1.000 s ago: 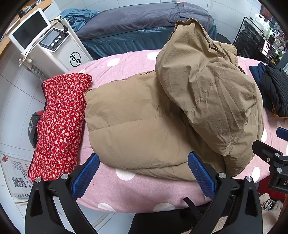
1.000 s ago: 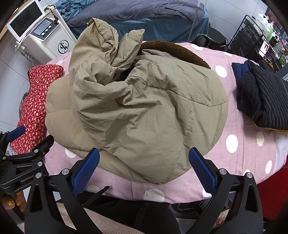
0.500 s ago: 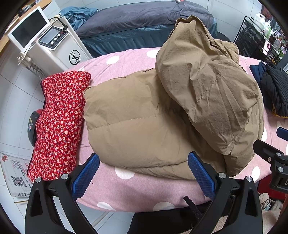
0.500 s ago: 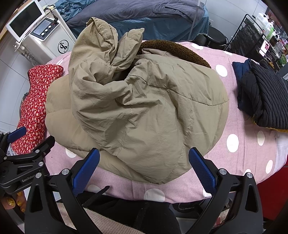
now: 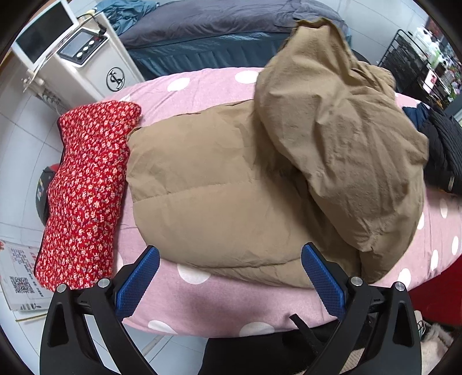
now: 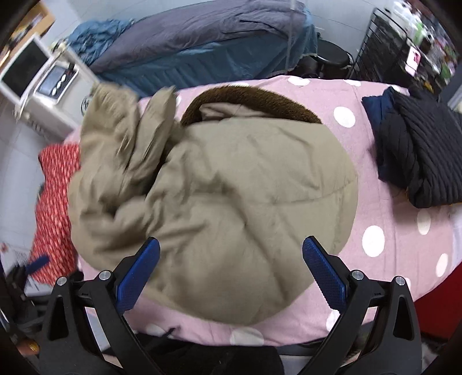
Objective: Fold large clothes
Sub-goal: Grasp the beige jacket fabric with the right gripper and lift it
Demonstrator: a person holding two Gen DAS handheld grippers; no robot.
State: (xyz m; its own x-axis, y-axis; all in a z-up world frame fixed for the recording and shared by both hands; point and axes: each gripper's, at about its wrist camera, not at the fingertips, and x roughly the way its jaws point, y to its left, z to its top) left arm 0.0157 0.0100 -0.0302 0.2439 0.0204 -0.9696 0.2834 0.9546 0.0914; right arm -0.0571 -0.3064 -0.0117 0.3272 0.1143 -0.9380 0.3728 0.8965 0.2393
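A large tan padded coat (image 5: 231,184) lies crumpled on the pink polka-dot table (image 5: 202,300), one part bunched and heaped over the rest. In the right wrist view the coat (image 6: 236,207) shows a brown fleece collar (image 6: 254,101) at the far side. My left gripper (image 5: 229,277) is open and empty, just short of the coat's near hem. My right gripper (image 6: 231,274) is open and empty, its jaws over the coat's near edge.
A folded red floral garment (image 5: 86,190) lies left of the coat. A black knit garment on a navy one (image 6: 415,150) lies at the right. A white machine (image 5: 78,60) and a bed with grey and blue covers (image 5: 225,26) stand behind. A black wire rack (image 6: 387,49) is far right.
The right gripper has moved forward and to the right over the coat, its view blurred by motion. The left gripper has moved slightly closer. The coat lies as before.
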